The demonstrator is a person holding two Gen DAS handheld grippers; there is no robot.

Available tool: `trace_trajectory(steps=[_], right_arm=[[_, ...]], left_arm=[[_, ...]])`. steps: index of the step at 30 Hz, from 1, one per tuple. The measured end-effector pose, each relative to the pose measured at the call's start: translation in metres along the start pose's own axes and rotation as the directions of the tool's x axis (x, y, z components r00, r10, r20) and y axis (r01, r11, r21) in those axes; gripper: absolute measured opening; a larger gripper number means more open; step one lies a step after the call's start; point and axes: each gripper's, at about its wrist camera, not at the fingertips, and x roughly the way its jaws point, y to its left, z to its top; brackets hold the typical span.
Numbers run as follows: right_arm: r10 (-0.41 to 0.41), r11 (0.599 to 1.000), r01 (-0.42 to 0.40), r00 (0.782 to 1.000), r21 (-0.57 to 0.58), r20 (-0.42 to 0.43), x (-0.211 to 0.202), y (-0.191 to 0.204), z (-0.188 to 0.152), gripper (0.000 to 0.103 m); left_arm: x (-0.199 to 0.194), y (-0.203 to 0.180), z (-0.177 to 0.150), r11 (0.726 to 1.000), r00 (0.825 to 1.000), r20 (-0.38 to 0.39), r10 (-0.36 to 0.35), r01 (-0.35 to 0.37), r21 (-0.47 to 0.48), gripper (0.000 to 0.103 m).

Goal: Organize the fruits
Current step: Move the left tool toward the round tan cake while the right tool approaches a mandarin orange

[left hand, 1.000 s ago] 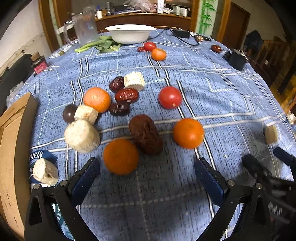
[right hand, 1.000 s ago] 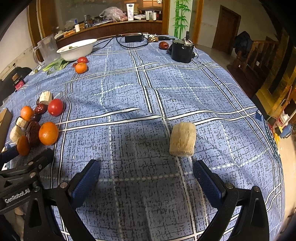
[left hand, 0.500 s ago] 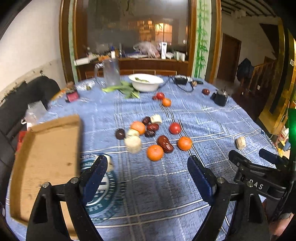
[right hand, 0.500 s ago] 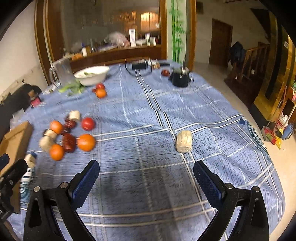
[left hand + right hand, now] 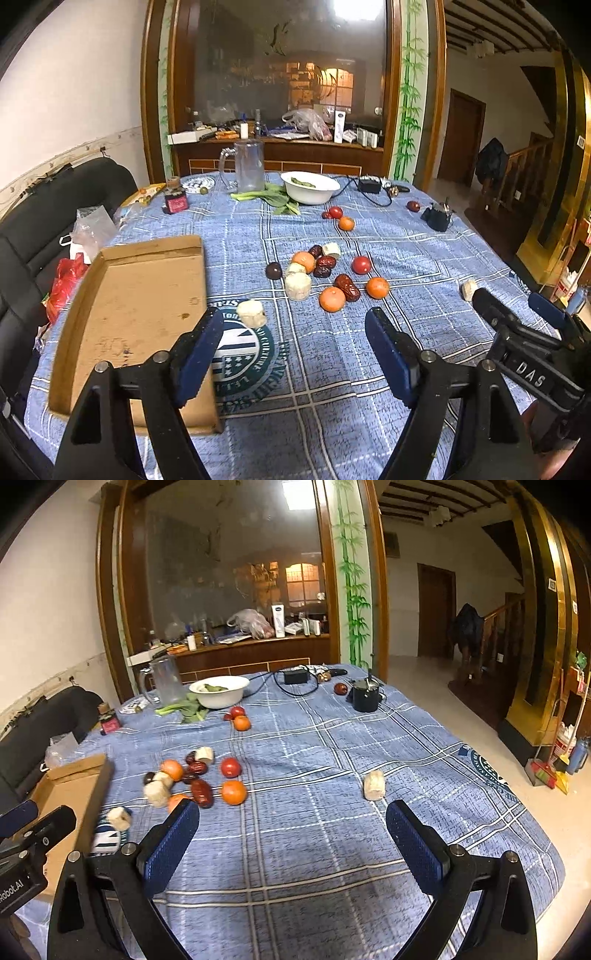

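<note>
Fruit cluster (image 5: 321, 275) sits mid-tabletop (image 5: 424, 258), cardboard tray (image 5: 140, 306) to its left. Bowl (image 5: 310, 186) and pitcher (image 5: 249, 170) behind the cluster at the far edge. One lone piece (image 5: 373, 784) lies well apart to the right.

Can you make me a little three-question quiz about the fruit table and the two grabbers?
1. True or false: the cardboard tray already holds fruit.
2. Which lies alone, far from the fruit pile?
A. red tomato
B. pale cut chunk
C. white bowl
3. Fill in: both the left gripper and the right gripper are ____.

Key: 1 false, it has nothing in it. 2 B. 3 open, holding nothing.
</note>
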Motion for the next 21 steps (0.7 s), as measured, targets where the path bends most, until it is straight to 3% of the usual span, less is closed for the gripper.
trace_trajectory(steps=[11, 21], right_arm=[[0.043, 0.994, -0.038, 0.998, -0.103, 0.05, -0.044, 0.034, -0.007, 0.102], [0.062, 0.991, -0.058, 0.998, -0.123, 0.025, -0.039, 0.042, -0.014, 0.102]], left_arm=[[-0.048, 0.021, -0.005, 1.0, 0.997, 0.076, 0.011, -0.009, -0.027, 0.079], [-0.038, 0.029, -0.011, 0.999, 0.999, 0.051, 0.011, -0.009, -0.043, 0.079]])
